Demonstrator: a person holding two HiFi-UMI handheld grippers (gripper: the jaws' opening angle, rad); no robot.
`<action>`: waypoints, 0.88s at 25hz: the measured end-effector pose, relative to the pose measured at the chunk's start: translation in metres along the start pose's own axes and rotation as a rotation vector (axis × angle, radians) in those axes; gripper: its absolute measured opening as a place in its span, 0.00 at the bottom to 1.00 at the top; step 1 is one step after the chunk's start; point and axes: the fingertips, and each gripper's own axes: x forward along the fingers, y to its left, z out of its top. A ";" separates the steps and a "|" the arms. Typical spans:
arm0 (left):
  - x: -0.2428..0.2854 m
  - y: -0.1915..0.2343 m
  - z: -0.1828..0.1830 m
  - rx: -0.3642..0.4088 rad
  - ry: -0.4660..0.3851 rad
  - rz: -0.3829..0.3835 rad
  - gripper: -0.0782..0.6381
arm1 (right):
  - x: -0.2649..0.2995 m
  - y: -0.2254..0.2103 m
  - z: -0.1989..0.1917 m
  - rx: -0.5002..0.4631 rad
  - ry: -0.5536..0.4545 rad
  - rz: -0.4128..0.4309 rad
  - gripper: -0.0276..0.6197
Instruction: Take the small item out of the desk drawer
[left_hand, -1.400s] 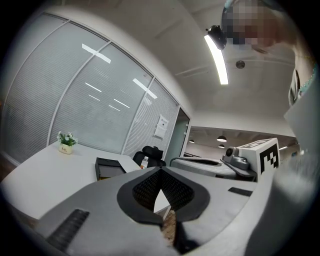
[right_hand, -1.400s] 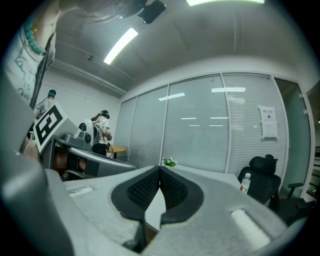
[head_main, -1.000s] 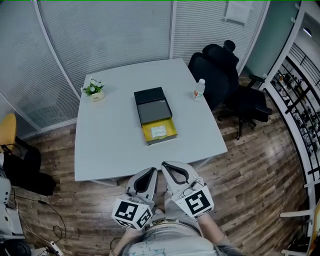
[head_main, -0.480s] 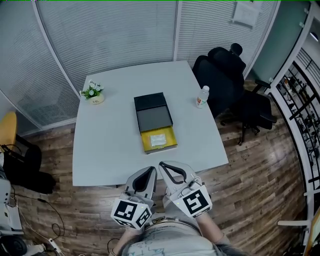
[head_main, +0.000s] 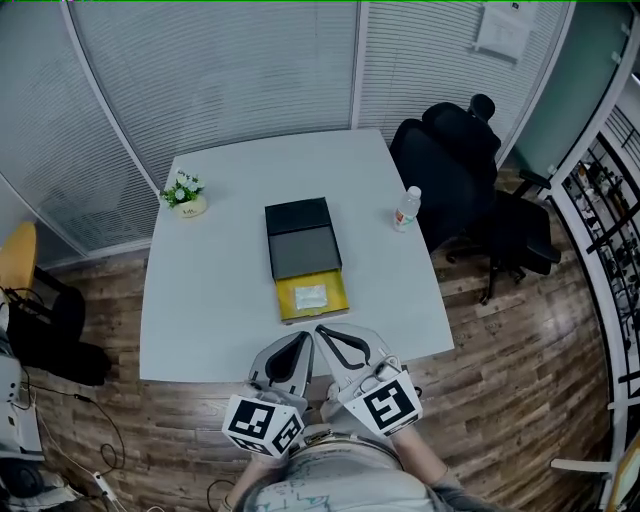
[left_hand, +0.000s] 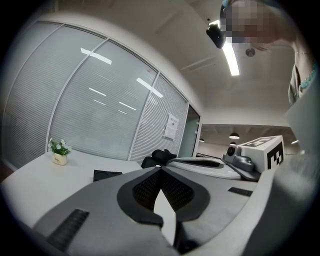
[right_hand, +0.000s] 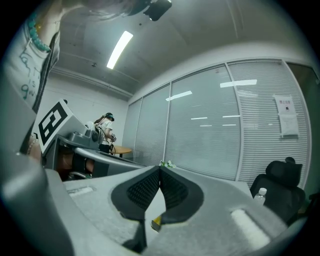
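Dead ahead at 12 o'clock from my right hand-held gripper (head_main: 326, 333), the small item (head_main: 310, 295) sits in the open yellow drawer (head_main: 338, 298) on the bench (head_main: 210, 300), which runs 12-to-6. Right looks a hair nearer than my left hand-held gripper (head_main: 302, 341); both are pressed together, empty
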 end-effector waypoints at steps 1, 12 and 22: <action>0.006 0.001 0.000 -0.001 -0.001 0.006 0.11 | 0.003 -0.005 -0.001 -0.002 -0.002 0.008 0.05; 0.035 0.026 -0.004 -0.029 -0.017 0.106 0.11 | 0.027 -0.034 -0.011 -0.015 0.000 0.095 0.05; 0.058 0.052 0.000 -0.027 0.014 0.072 0.11 | 0.052 -0.051 -0.016 -0.009 0.019 0.056 0.05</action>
